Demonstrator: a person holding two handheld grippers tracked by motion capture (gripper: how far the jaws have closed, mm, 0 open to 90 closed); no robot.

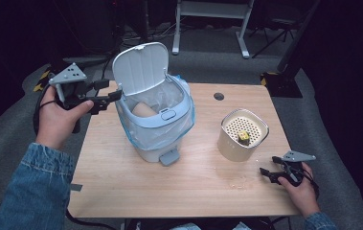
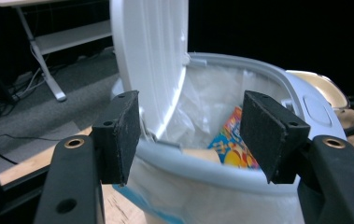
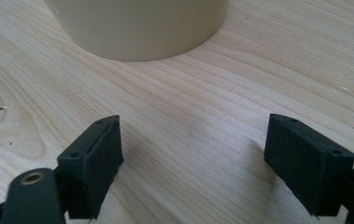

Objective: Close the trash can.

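Bin [image 1: 157,129] stands on the wooden table [image 1: 121,187], left of the middle, with its white lid [image 1: 140,67] tipped up and back on the far side. In the left gripper view the black jaws stand spread with nothing between the pads, and the raised lid [image 2: 149,60] and the bin's grey rim [image 2: 202,168] show through the gap beyond them. The left gripper [image 1: 114,97] is held off the table at the bin's left side, its tips just beside the rim below the lid's hinge, apart from it as far as the high view tells. Inside the bin a clear liner bag [image 2: 212,100] hangs over the rim, and a brightly printed wrapper [image 2: 233,142] lies in it beside a tan piece [image 1: 143,110]. A grey pedal [image 1: 169,157] juts from the bin's base on the near side. The right gripper [image 1: 267,173] rests low at the table's near right corner, its jaws likewise spread wide over bare wood, holding nothing. Just ahead of it stands a cream round container [image 1: 241,136], well apart from the bin, with a perforated top on which a small yellow cube [image 1: 243,137] lies. A dark round hole [image 1: 219,96] marks the table's far edge.
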